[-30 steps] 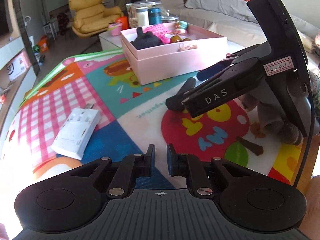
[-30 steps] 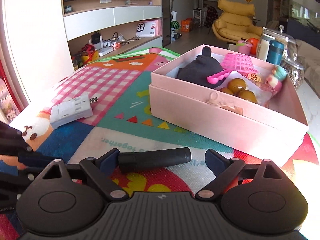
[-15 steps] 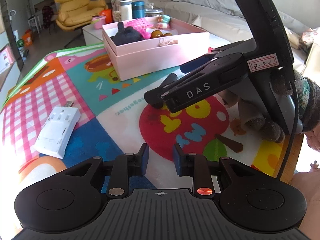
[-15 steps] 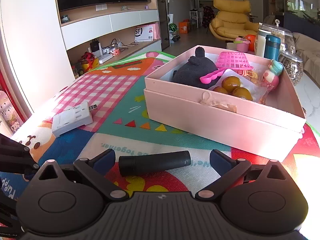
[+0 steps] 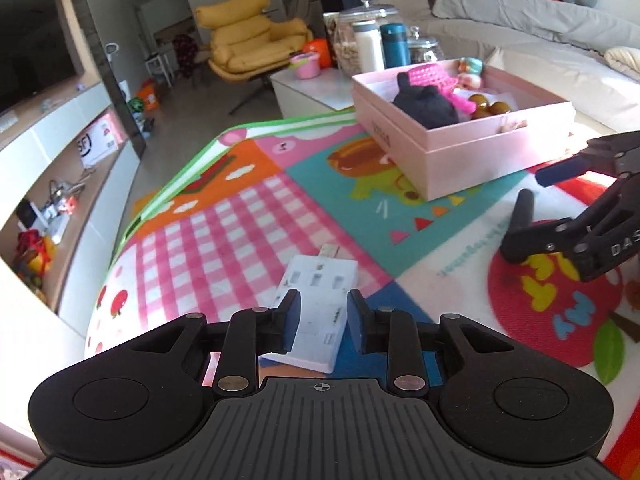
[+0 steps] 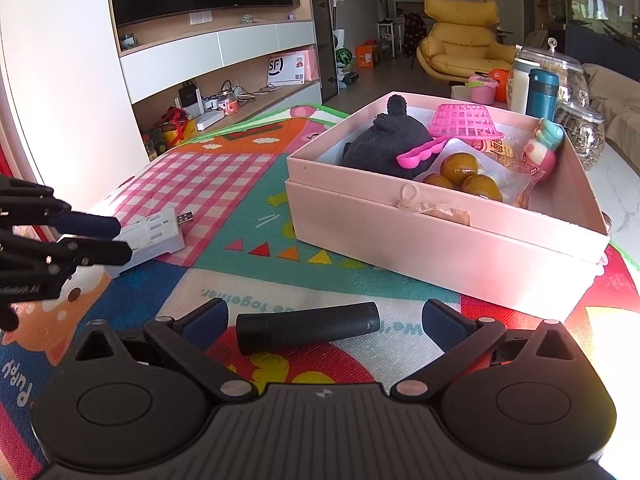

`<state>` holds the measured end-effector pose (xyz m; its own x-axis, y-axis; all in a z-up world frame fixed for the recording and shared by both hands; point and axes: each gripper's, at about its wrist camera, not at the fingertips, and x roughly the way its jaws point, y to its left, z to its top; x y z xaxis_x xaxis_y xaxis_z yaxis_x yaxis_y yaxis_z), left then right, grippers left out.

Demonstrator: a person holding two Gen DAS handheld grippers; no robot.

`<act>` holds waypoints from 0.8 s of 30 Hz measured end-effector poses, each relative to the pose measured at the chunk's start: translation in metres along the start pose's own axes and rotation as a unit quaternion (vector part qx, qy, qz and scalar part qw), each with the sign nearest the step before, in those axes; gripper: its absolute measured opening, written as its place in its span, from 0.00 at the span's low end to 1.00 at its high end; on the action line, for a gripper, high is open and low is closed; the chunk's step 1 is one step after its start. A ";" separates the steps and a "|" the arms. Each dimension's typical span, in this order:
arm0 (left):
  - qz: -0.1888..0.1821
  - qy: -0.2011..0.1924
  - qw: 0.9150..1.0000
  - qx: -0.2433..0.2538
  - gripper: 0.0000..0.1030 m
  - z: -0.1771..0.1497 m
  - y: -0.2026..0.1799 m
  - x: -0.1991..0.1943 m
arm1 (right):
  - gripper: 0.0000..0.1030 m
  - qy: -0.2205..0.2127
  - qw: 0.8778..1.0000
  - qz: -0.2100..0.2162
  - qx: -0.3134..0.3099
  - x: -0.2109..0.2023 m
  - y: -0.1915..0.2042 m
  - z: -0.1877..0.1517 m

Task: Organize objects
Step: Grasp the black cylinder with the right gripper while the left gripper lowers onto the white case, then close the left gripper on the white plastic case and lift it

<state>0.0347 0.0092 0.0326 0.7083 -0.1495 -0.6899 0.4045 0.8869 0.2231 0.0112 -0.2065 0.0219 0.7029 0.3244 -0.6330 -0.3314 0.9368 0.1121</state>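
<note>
A white plug block (image 5: 316, 300) lies flat on the pink check patch of the play mat. My left gripper (image 5: 323, 320) hangs over its near end, jaws a little apart, the pads not pressing on it; from the right wrist view the left gripper (image 6: 125, 238) reaches the white block (image 6: 154, 236) from the left. A black cylinder (image 6: 308, 326) lies on the mat between the fingers of my right gripper (image 6: 324, 320), whose jaws are opening wide and clear of it. The pink box (image 6: 420, 232) stands just beyond, holding a black plush, a pink basket and small toys.
Glass jars and a teal bottle (image 6: 542, 94) stand behind the box on a low white table. A yellow armchair (image 5: 252, 48) is farther back, a TV cabinet (image 6: 216, 68) along the left, a grey sofa (image 5: 540, 32) on the right. The mat's green edge (image 5: 168, 196) runs near the cabinet.
My left gripper swung left, away from the right gripper, to the white plug block, and its jaws parted. The right gripper's jaws spread wider around the black cylinder.
</note>
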 end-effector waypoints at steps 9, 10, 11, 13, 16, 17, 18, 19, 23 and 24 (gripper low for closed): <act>-0.005 -0.016 1.000 -0.022 0.37 -0.001 0.022 0.020 | 1.00 0.008 1.000 0.003 -0.001 0.002 0.001 0.000; 0.000 -0.019 1.000 -0.024 0.37 -0.001 0.024 0.022 | 1.00 0.009 1.000 0.004 -0.002 0.003 0.001 0.000; 0.005 -0.023 0.999 -0.026 0.37 -0.001 0.025 0.023 | 1.00 0.010 1.000 0.004 -0.002 0.003 0.001 0.000; 0.014 -0.034 0.999 -0.036 0.37 -0.004 0.029 0.026 | 1.00 0.010 1.000 0.005 -0.003 0.003 0.002 0.000; 0.013 -0.049 0.996 -0.069 0.37 -0.007 0.040 0.028 | 1.00 0.011 1.000 0.005 -0.003 0.003 0.002 -0.001; 0.010 -0.053 0.995 -0.083 0.37 -0.008 0.045 0.028 | 1.00 0.012 1.000 0.005 -0.003 0.004 0.002 -0.001; 0.007 -0.055 0.994 -0.098 0.37 -0.009 0.049 0.028 | 1.00 0.012 1.000 0.005 -0.003 0.004 0.002 -0.001; 0.003 -0.057 0.992 -0.113 0.38 -0.010 0.054 0.028 | 1.00 0.013 1.000 0.005 -0.004 0.004 0.002 -0.001; -0.015 -0.072 0.986 -0.149 0.38 -0.014 0.064 0.028 | 1.00 0.014 1.000 0.005 -0.006 0.004 0.003 -0.001; -0.010 -0.070 0.987 -0.144 0.38 -0.013 0.061 0.028 | 1.00 0.015 1.000 0.005 -0.006 0.004 0.003 -0.001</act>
<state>0.0722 0.0650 0.0180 0.7831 -0.2092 -0.5857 0.2523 0.9676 -0.0083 0.0124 -0.2022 0.0186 0.6812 0.3290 -0.6540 -0.3461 0.9319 0.1083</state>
